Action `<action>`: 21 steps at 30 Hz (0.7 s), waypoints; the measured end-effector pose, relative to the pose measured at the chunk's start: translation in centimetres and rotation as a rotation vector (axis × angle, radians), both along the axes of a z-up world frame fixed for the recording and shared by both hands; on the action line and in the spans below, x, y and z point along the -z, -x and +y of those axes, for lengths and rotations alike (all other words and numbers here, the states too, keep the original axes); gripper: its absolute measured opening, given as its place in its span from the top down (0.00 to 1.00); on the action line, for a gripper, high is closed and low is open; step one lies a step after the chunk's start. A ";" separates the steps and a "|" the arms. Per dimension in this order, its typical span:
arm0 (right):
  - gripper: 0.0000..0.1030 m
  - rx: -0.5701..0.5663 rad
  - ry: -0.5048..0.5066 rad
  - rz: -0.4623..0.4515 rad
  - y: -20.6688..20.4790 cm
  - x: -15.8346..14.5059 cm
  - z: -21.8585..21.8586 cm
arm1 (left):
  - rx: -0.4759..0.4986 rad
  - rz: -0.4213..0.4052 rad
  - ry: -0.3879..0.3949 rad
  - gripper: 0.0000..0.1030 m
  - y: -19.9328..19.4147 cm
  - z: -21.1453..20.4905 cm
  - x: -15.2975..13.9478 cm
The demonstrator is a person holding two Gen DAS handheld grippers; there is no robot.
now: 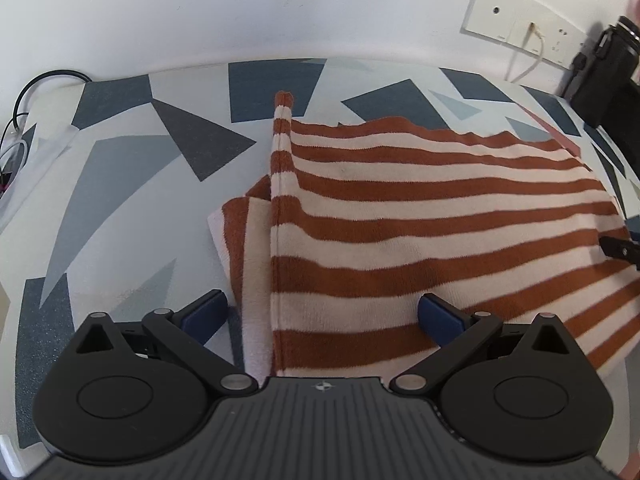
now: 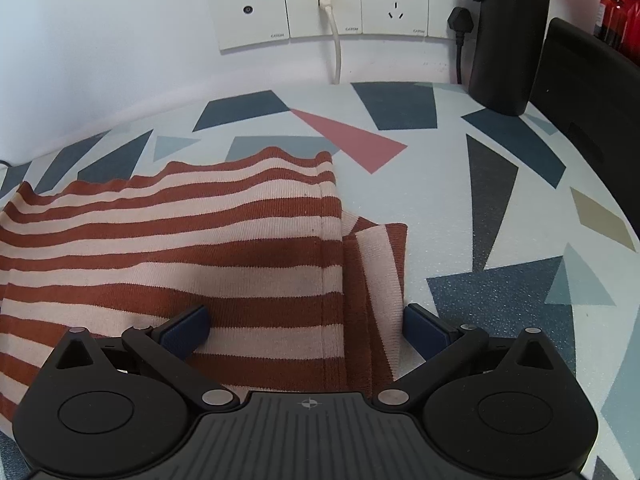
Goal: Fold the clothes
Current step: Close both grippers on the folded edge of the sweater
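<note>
1. The striped garment (image 1: 420,216) before my jaws is soft ribbed knit, matt.
2. My finger pads (image 2: 184,330) look like matt blue rubber.
3. At twelve o'clock, the socket plates (image 2: 320,8) are smooth, glossy plastic.
4. The tabletop (image 2: 500,288) looks speckled.

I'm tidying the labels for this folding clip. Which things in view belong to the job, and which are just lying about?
Job:
striped garment
left gripper
right gripper
patterned table

Lying about:
black bottle
wall sockets
white cable
black plug
</note>
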State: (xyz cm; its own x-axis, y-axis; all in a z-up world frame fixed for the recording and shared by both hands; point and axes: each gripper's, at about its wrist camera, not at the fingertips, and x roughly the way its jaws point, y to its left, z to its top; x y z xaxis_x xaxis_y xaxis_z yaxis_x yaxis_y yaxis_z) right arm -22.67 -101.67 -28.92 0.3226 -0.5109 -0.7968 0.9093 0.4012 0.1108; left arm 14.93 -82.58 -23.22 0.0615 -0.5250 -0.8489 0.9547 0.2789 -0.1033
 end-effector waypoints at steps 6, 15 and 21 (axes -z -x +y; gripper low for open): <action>0.01 -0.009 -0.016 0.000 -0.2 -0.1 -0.1 | 0.019 -0.002 0.003 0.07 1.3 -1.4 -0.1; 0.48 -0.049 -0.033 -0.081 -1.1 -1.0 0.5 | -0.054 0.112 0.080 0.72 1.7 -1.1 -0.8; 0.71 -0.062 -0.053 -0.120 -1.2 -1.5 0.4 | -0.087 0.085 0.082 0.80 2.1 -0.6 -1.6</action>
